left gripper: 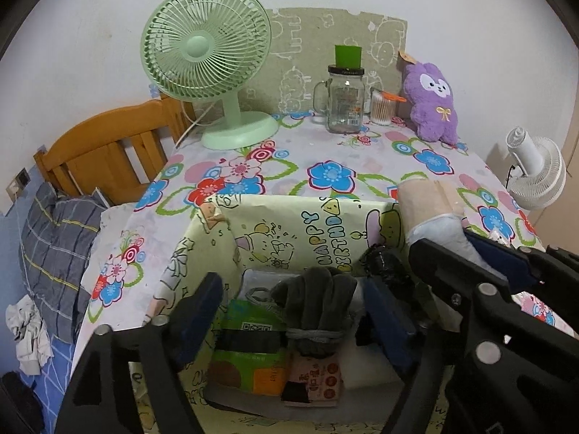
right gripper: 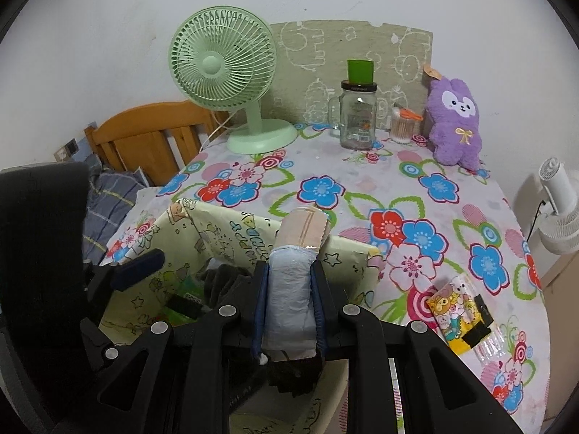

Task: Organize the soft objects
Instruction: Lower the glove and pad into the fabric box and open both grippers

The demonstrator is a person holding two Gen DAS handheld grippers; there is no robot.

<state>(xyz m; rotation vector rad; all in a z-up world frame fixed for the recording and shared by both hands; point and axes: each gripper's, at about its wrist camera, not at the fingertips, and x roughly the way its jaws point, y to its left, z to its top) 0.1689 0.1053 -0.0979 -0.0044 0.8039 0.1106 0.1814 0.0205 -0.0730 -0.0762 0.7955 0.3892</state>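
Note:
A pale yellow birthday-print box (left gripper: pixel 289 217) stands open at the table's near edge; it also shows in the right wrist view (right gripper: pixel 224 231). Inside lie rolled grey gloves (left gripper: pixel 315 303), a green packet (left gripper: pixel 249 347) and a pink packet (left gripper: pixel 318 379). My left gripper (left gripper: pixel 293 311) is open and empty, its fingers down inside the box on either side of the gloves. My right gripper (right gripper: pixel 289 285) is shut on a soft white and beige pack (right gripper: pixel 293 275) and holds it over the box's right rim; that pack also shows in the left wrist view (left gripper: pixel 430 213).
A floral tablecloth (right gripper: pixel 362 188) covers the table. At the back stand a green fan (right gripper: pixel 224 72), a glass jar mug (right gripper: pixel 356 115), a cotton swab tub (right gripper: pixel 401 126) and a purple plush rabbit (right gripper: pixel 456 123). A yellow cartoon packet (right gripper: pixel 459 314) lies near right. A wooden headboard (left gripper: pixel 108 144) is left.

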